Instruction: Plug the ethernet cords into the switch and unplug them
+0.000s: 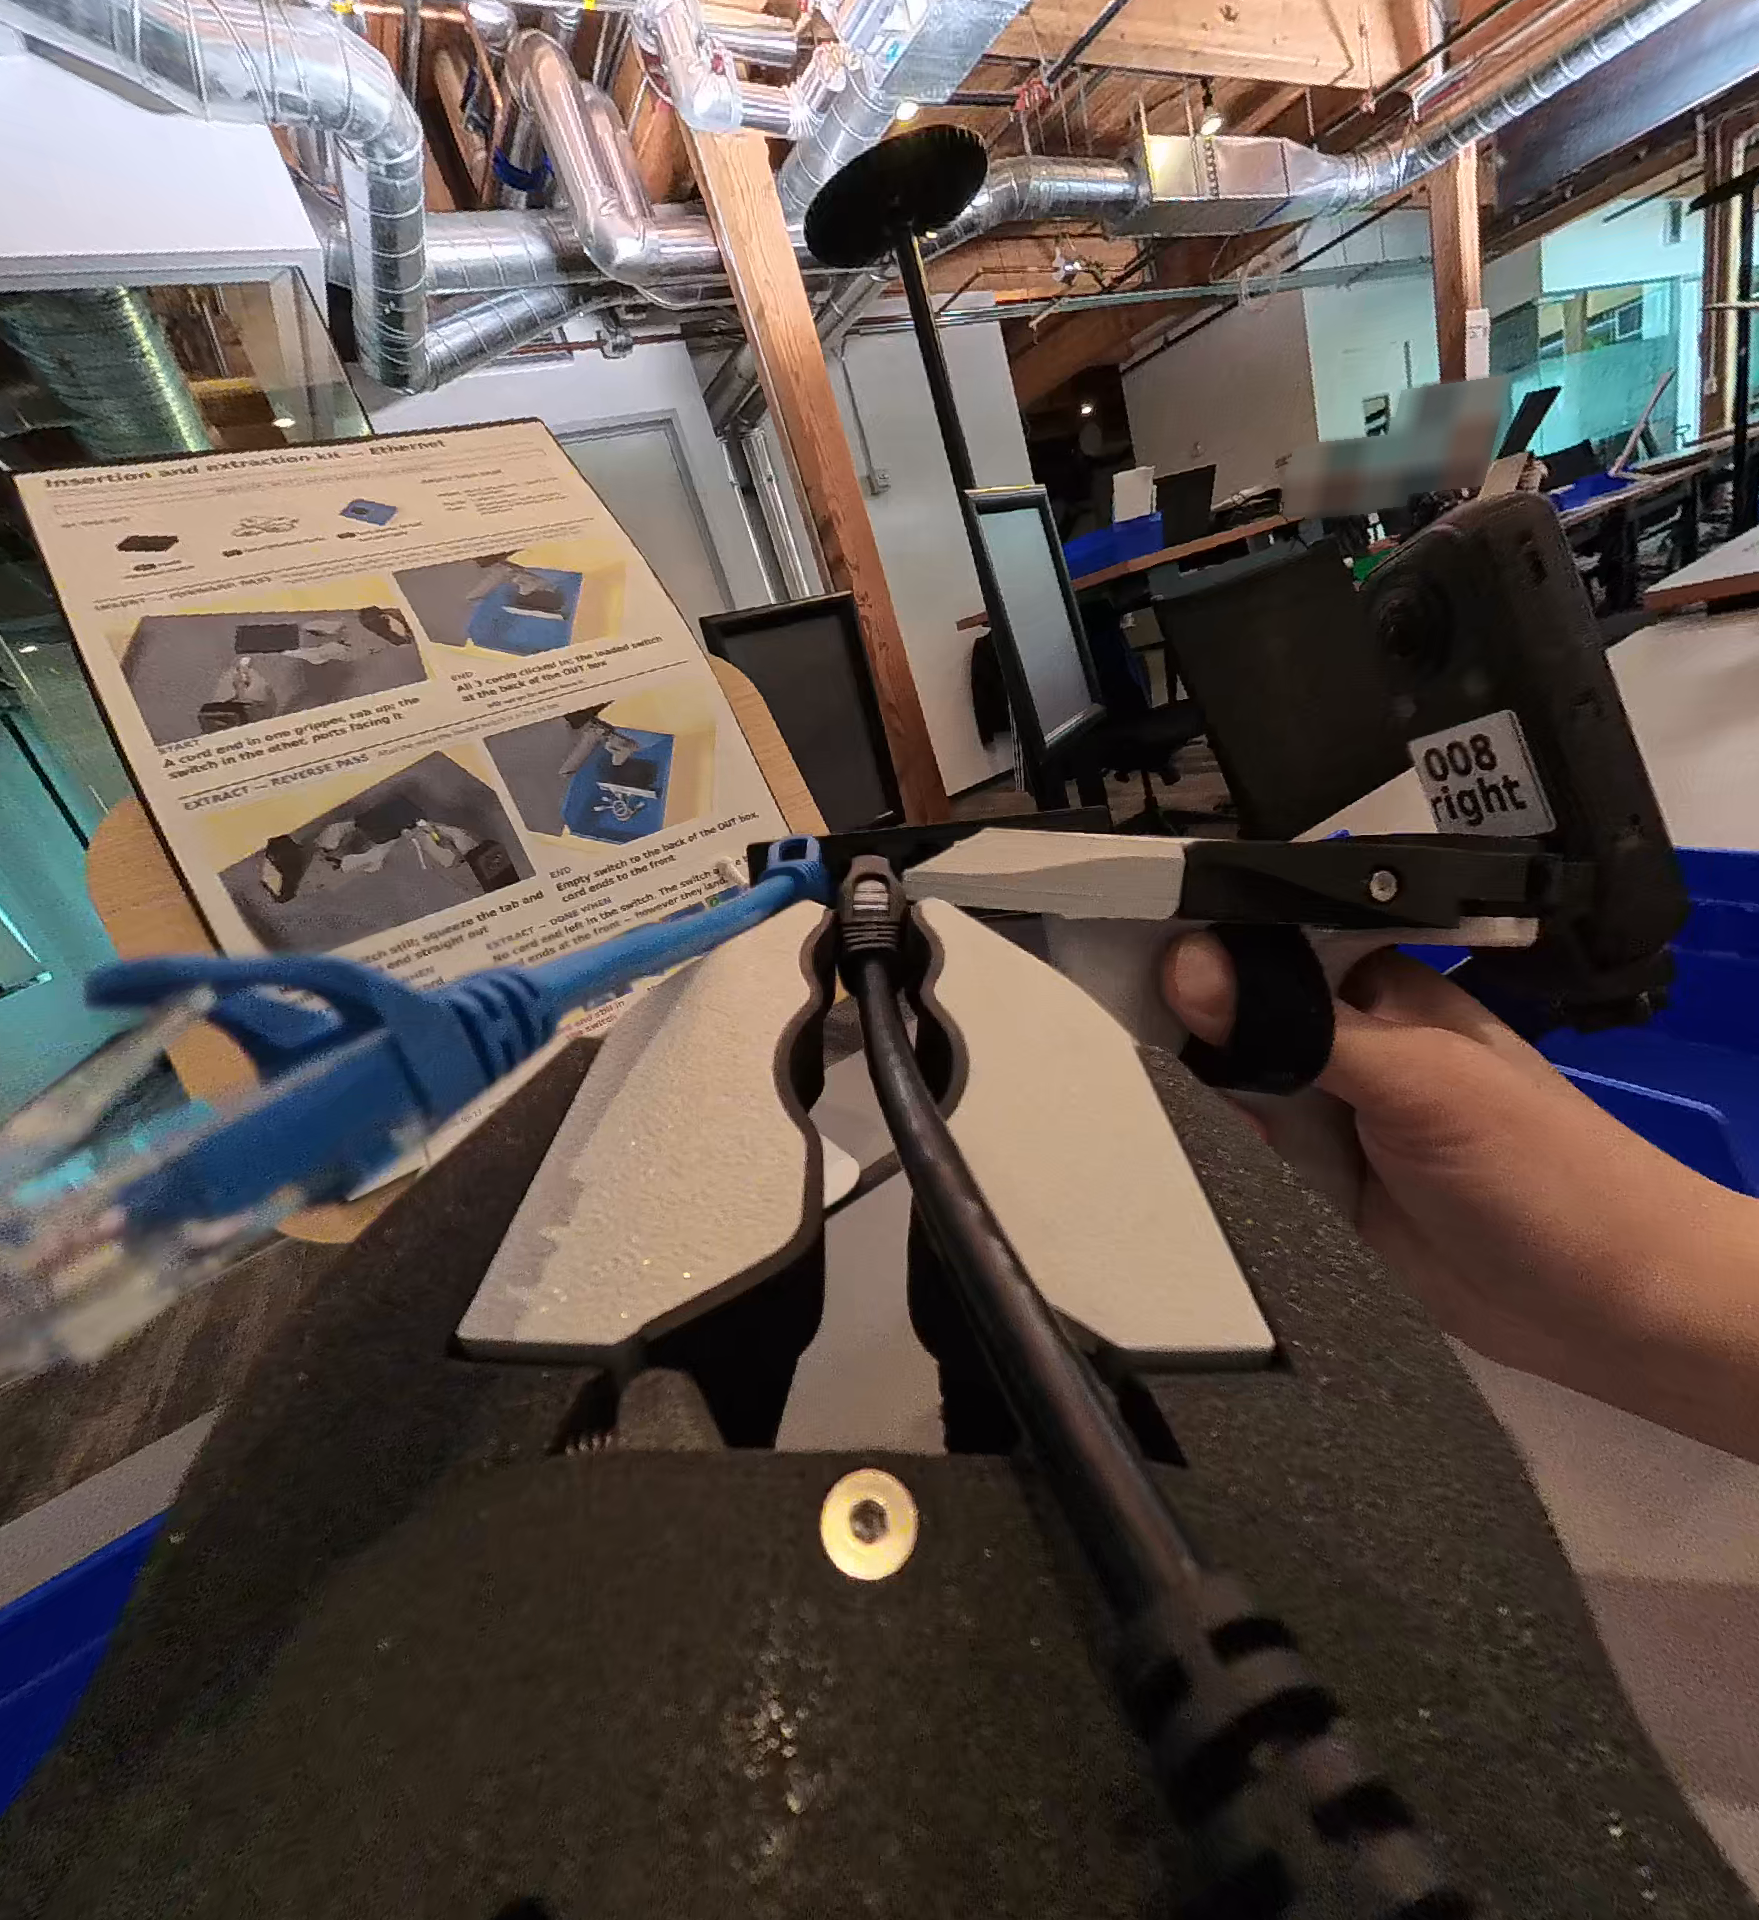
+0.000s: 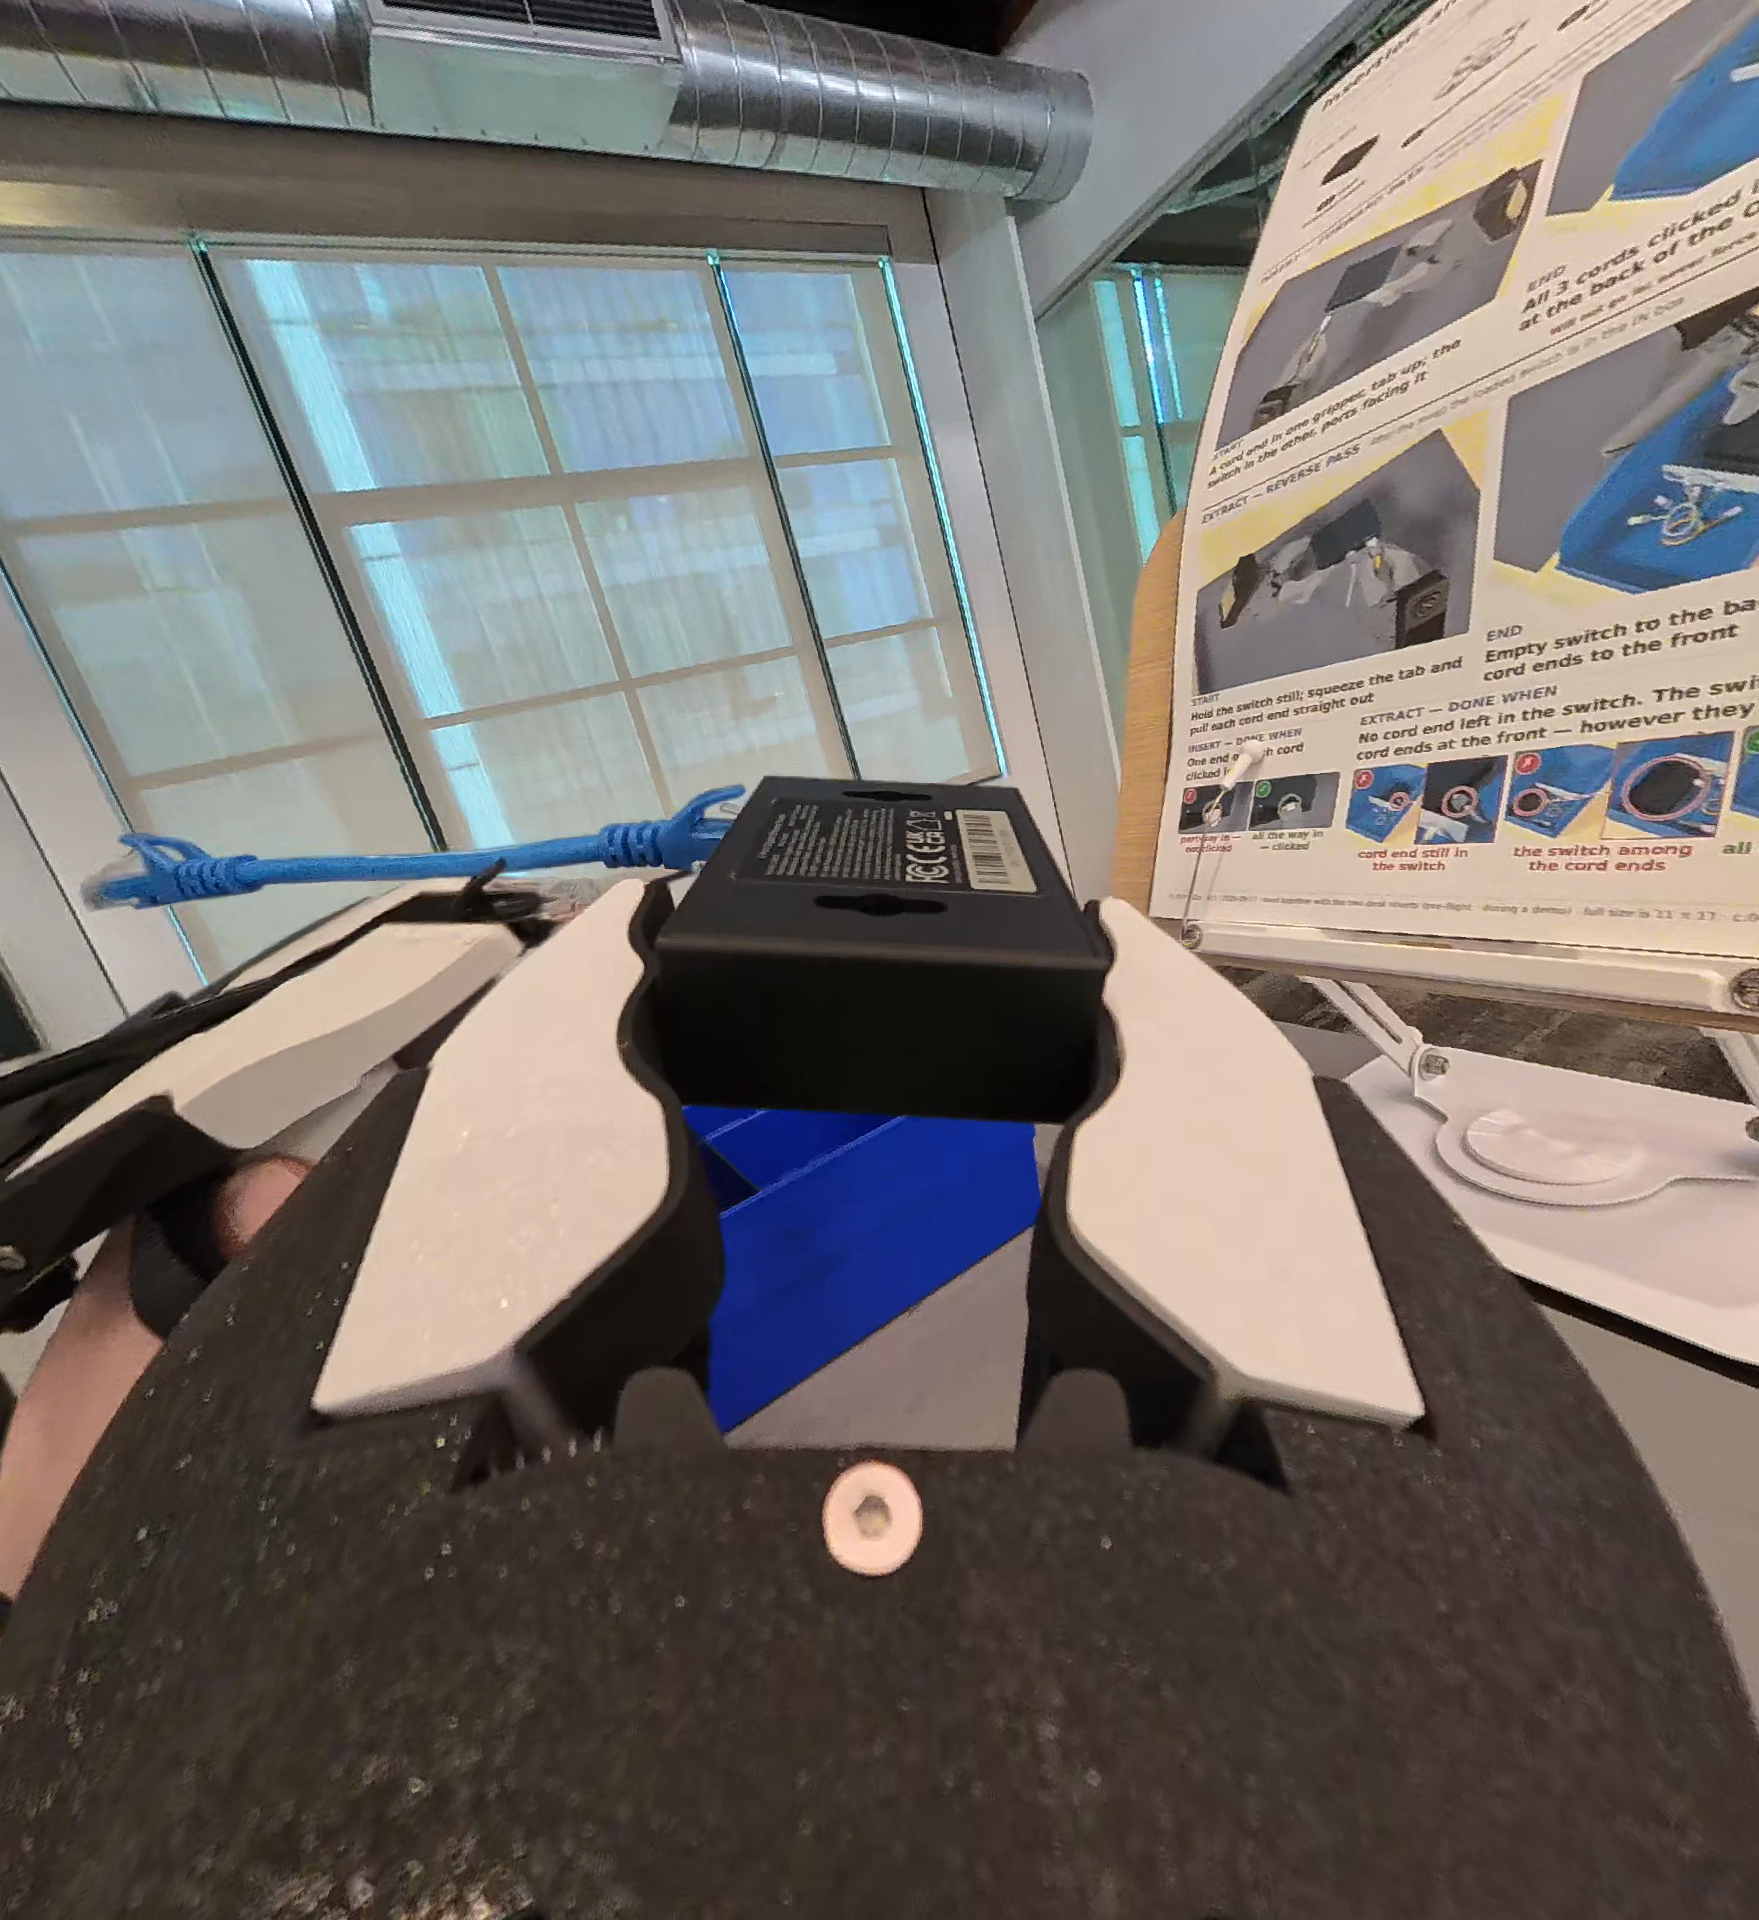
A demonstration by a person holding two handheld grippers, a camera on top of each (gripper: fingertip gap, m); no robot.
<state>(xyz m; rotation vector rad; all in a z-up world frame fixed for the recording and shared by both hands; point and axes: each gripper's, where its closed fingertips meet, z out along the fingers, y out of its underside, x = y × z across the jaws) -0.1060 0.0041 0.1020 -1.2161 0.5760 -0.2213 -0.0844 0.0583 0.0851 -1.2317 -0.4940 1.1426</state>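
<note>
We see the left gripper [image 1: 867, 971] closed narrow on the black cord [image 1: 968, 1174] just behind its plug [image 1: 867, 902], which meets the switch's [image 2: 880, 951] edge. The right gripper [image 2: 880, 1029] clamps that black switch between its white fingers [image 2: 532, 1122], label side up, held in the air above a blue bin [image 2: 854, 1226]. A blue cord [image 1: 501, 997] is plugged in beside the black one (its free end hangs off to the left, blurred up close). A hand [image 1: 1415, 1164] grips the right tool. An instruction sheet [image 2: 1540, 468] stands on a white stand [image 2: 1540, 1143] behind.
</note>
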